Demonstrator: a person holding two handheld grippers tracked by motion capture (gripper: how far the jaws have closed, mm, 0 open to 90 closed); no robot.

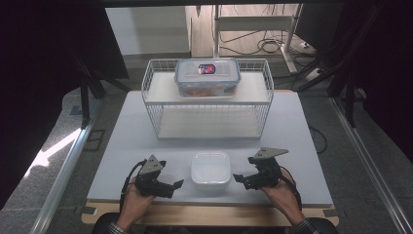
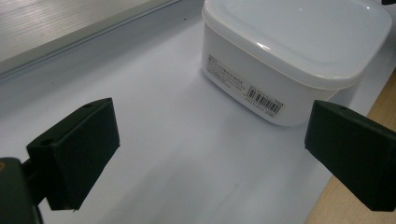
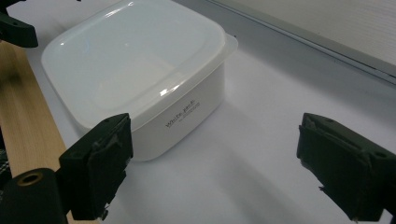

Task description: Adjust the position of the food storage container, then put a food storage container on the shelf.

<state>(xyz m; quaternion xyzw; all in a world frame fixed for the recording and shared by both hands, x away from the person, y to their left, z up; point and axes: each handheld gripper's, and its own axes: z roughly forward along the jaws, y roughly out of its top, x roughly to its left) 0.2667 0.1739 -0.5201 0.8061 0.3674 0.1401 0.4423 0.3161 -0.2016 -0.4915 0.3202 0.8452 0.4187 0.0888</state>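
A: Where is the white lidded container (image 1: 210,169)?

B: It stands upright on the white table board (image 1: 122,146), near the board's front edge and midway between the two grippers. Its lid is on. The left gripper view shows a barcode label on one side wall; the right gripper view shows printed lettering on another.

A: State of the left gripper (image 1: 179,184)?

B: It is held in the person's left hand (image 1: 134,202), low over the board just left of the container. Its jaws point toward the container and stand wide apart. In the left gripper view, bare board lies between the jaws and the container (image 2: 299,56) sits beyond them, apart from both pads. Nothing is gripped.

A: State of the right gripper (image 1: 237,177)?

B: It is held in the person's right hand (image 1: 280,195), just right of the container, jaws pointing at it. The jaws stand wide apart with nothing clamped. In the right gripper view the container (image 3: 140,70) lies ahead; the jaw at the left of that view overlaps its near corner, and contact there cannot be told. The other jaw is well clear, over bare board.

A: Other items?

B: A white wire rack (image 1: 207,97) stands at the far half of the board. On its upper shelf rests a clear lidded box (image 1: 208,77) with coloured contents. The lower shelf sits level with the board.
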